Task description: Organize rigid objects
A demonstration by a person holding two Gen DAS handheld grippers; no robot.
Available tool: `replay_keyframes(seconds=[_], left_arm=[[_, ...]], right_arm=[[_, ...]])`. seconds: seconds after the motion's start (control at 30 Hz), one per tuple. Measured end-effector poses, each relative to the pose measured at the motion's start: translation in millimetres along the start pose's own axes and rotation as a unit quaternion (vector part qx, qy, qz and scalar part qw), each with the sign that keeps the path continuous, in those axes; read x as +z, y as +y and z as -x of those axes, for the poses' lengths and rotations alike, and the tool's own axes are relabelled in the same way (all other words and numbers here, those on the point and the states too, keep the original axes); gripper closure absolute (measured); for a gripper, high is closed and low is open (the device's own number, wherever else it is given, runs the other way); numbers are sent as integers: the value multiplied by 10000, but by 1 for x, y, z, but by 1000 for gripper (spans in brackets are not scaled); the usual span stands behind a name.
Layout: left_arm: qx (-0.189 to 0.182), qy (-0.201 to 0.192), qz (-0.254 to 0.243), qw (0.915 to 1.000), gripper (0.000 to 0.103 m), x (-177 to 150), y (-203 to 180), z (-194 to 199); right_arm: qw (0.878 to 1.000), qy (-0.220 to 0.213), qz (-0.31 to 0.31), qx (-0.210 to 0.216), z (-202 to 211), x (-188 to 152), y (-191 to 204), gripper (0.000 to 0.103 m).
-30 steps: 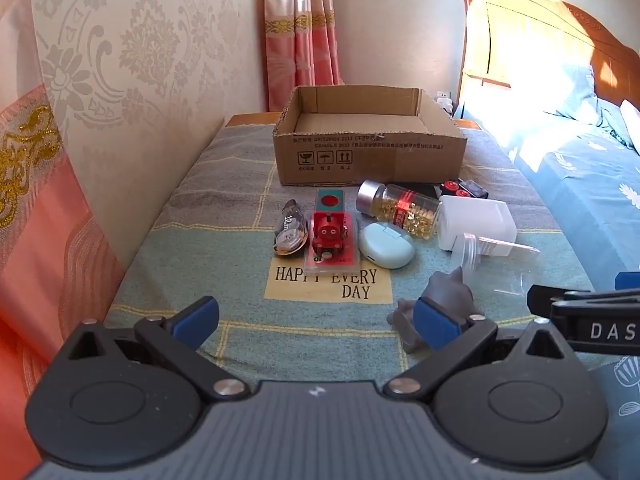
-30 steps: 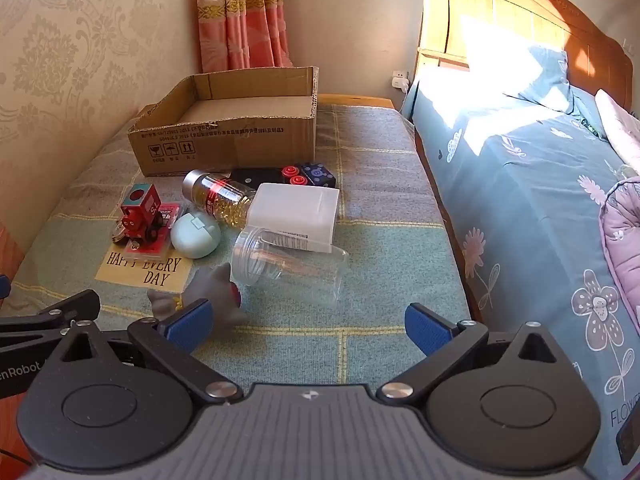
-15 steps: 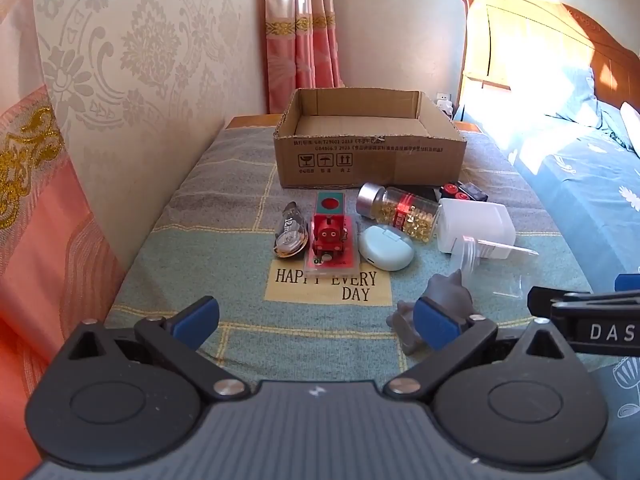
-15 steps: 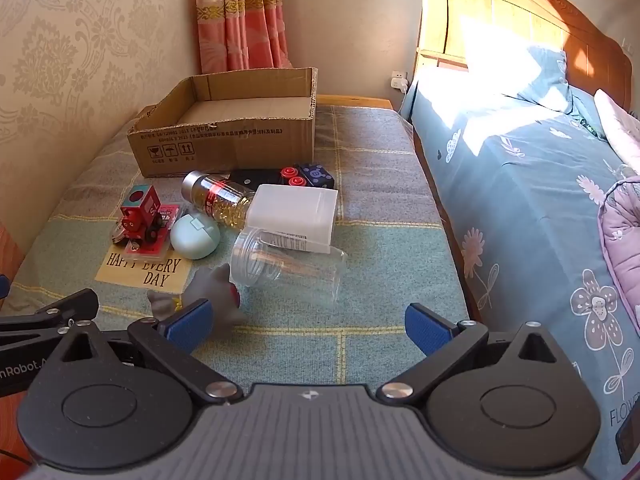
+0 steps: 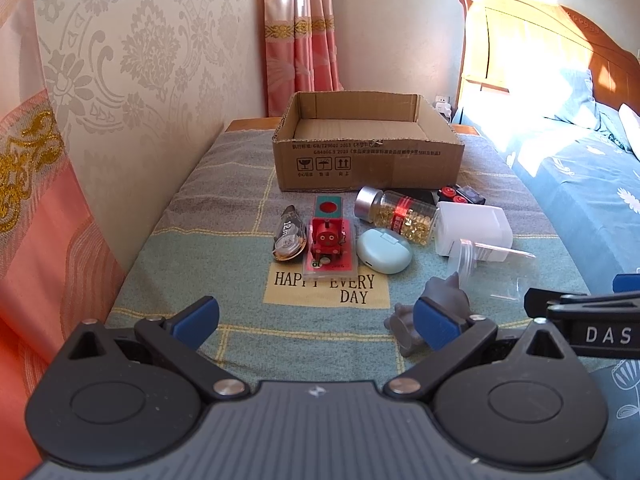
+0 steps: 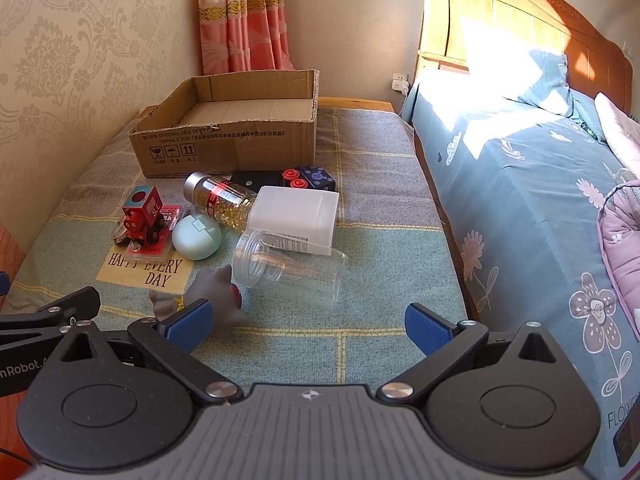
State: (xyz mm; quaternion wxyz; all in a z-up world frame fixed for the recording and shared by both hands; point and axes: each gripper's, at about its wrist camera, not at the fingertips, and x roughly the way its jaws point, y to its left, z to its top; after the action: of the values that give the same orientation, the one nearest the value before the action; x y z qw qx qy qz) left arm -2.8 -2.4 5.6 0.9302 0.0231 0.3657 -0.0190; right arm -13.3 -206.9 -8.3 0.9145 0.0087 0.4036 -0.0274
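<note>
An empty cardboard box (image 5: 366, 160) (image 6: 228, 148) stands at the far end of the checked cloth. In front of it lie a red toy train (image 5: 327, 236) (image 6: 140, 216), a pill bottle (image 5: 396, 216) (image 6: 218, 200), a mint oval case (image 5: 384, 250) (image 6: 197, 237), a white plastic box (image 5: 474, 228) (image 6: 296, 218), a clear cup on its side (image 5: 494, 266) (image 6: 288, 268), a grey figurine (image 5: 448, 304) (image 6: 208, 284), a tape dispenser (image 5: 289, 234) and a dark controller (image 6: 292, 178). My left gripper (image 5: 316, 320) and right gripper (image 6: 308, 322) hover open near the front edge, holding nothing.
A wallpapered wall (image 5: 132, 60) borders the cloth on the left, with a pink curtain (image 5: 300, 32) behind the box. A bed with a blue floral cover (image 6: 520, 200) and a wooden headboard (image 6: 500, 12) runs along the right side.
</note>
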Motion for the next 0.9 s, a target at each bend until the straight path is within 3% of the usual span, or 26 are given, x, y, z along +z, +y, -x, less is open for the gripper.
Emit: replay_keyframes(seconds=[0.9], left_arm=[[-7,-31,-4,10000,0,2,0,2]], right_arm=[[10000,-21,25,-38,2,0,0,0]])
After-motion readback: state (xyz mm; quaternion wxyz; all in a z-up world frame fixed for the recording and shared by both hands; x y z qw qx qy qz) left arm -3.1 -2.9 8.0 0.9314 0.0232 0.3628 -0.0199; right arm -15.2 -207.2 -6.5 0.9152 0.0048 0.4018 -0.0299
